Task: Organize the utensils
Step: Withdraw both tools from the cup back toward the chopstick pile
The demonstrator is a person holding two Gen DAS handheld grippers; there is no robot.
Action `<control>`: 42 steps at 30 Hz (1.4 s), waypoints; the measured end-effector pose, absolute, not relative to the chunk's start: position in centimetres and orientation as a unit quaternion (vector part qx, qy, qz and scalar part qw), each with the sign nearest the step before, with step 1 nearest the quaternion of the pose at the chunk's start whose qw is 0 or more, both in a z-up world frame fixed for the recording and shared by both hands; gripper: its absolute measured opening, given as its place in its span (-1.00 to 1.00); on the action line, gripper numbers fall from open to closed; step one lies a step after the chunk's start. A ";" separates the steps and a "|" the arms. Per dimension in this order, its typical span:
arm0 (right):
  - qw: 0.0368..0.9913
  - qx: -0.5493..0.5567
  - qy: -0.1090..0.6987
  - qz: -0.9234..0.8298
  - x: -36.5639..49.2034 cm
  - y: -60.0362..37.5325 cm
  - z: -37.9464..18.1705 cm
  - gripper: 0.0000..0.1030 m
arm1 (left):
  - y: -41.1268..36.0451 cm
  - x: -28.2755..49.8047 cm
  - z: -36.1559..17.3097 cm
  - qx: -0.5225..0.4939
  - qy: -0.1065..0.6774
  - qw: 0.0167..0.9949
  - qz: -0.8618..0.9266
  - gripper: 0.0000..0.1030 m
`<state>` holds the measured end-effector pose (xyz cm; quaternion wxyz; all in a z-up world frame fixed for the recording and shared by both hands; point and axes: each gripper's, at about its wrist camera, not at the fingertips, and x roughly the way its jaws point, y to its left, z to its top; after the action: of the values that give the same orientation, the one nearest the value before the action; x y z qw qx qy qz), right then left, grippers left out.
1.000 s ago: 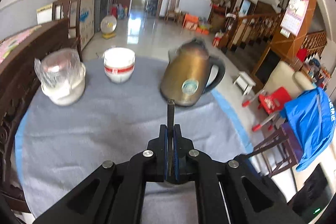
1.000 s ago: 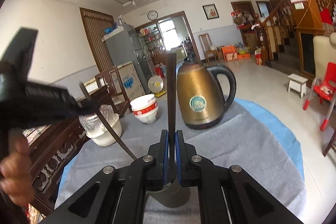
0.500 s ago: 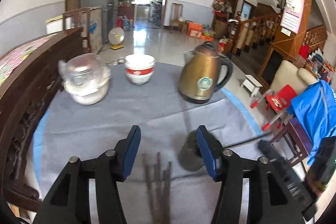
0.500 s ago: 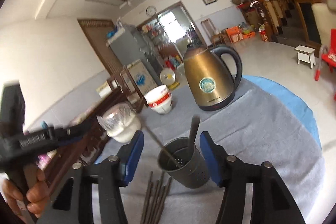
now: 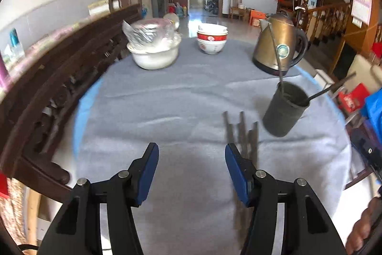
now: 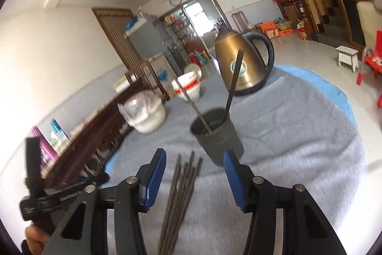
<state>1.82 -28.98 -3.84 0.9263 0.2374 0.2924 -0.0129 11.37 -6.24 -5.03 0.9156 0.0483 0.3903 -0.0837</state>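
A dark grey utensil cup [image 5: 284, 109] [image 6: 218, 135] stands on the grey tablecloth with two dark chopsticks [image 6: 232, 83] leaning in it. Several dark chopsticks [image 5: 241, 133] [image 6: 181, 188] lie flat in a bunch on the cloth just in front of the cup. My left gripper [image 5: 191, 166] is open and empty, left of the bunch. My right gripper [image 6: 194, 171] is open and empty, above the bunch, with the cup just beyond its right finger.
A bronze kettle [image 5: 279, 47] [image 6: 241, 63], stacked red-and-white bowls [image 5: 211, 40] and a white bowl covered in plastic [image 5: 154, 49] stand at the far side. A dark carved wooden bench back [image 5: 47, 92] runs along the table's left edge.
Both grippers were shut on one chopstick each a second ago. They opened, leaving both chopsticks in the cup, and pulled back toward the near side of the table.
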 end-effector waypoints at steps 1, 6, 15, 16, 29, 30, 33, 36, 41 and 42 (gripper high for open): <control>0.927 0.230 0.297 -0.014 1.6 -28.6 -3.8 0.05 | -6.1 11.0 -4.9 0.057 0.383 0.919 -0.076 0.19; 0.929 0.200 0.310 -0.026 1.0 -26.9 -3.1 0.06 | -5.2 9.2 -3.4 0.088 0.335 0.937 -0.048 0.35; 0.933 0.160 0.321 -0.041 -0.1 -24.1 -2.0 0.06 | -3.4 6.1 -0.7 0.092 0.278 0.956 -0.025 0.69; 0.933 0.158 0.321 -0.041 -0.3 -23.9 -1.9 0.06 | -3.2 5.7 -0.4 0.093 0.273 0.957 -0.024 0.70; 0.935 0.150 0.320 -0.039 -2.3 -22.1 -0.2 0.06 | -1.2 1.9 1.3 0.084 0.245 0.966 -0.012 0.88; 0.933 0.152 0.322 -0.038 -2.3 -22.1 -0.2 0.06 | -1.1 1.8 1.3 0.084 0.244 0.966 -0.010 0.89; 0.930 0.159 0.328 -0.035 -2.2 -21.9 -0.5 0.06 | -0.7 1.7 1.2 0.087 0.242 0.966 -0.004 0.90; 0.926 0.168 0.337 -0.031 -1.7 -21.8 -1.1 0.06 | -0.5 2.2 0.7 0.088 0.252 0.964 -0.004 0.90; 0.920 0.167 0.353 -0.025 -1.0 -21.2 -2.4 0.05 | -0.4 3.2 -0.5 0.089 0.272 0.958 -0.007 0.90; 0.919 0.166 0.356 -0.023 -0.8 -21.2 -2.7 0.05 | -0.5 3.4 -0.7 0.090 0.275 0.957 -0.007 0.90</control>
<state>-0.80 -21.16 -2.65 0.9191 0.1665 0.3563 -0.0234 3.40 -0.46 -0.72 0.9571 0.0903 0.2753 -0.0074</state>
